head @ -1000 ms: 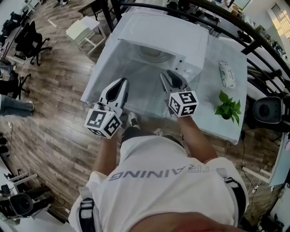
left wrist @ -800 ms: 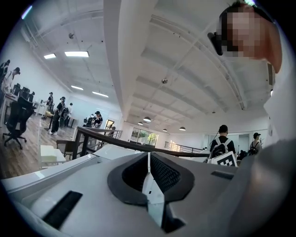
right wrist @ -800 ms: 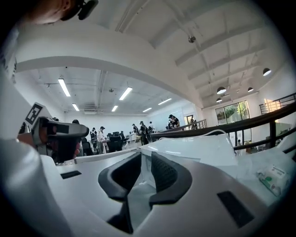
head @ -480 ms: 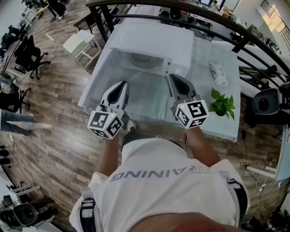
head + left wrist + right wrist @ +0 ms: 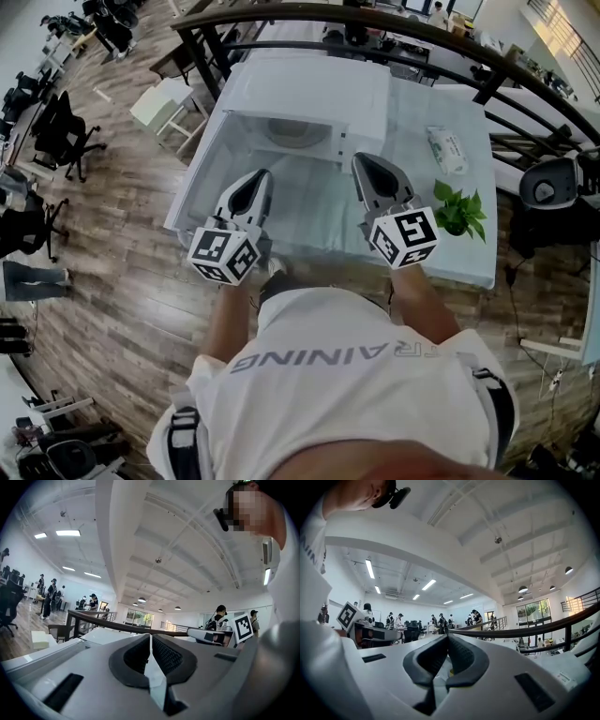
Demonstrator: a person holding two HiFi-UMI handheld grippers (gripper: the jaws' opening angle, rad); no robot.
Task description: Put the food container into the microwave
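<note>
The person reaches both forearms forward over the near edge of the table point(image 5: 469, 255), side by side and apart. The left gripper point(image 5: 258, 177) and right gripper point(image 5: 362, 160) tilt upward, each with its jaws pressed together on nothing. The microwave point(image 5: 309, 89) stands at the far left corner. A round pale shape shows in its cavity, but whether that is the food container cannot be told.

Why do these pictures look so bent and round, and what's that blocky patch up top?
Head view: a wide lens bows the railing and the table edge. Left gripper view: round black border, glaring ceiling lights; the blocky patch was added afterwards to hide a face. Right gripper view: the same round, bulging look.
</note>
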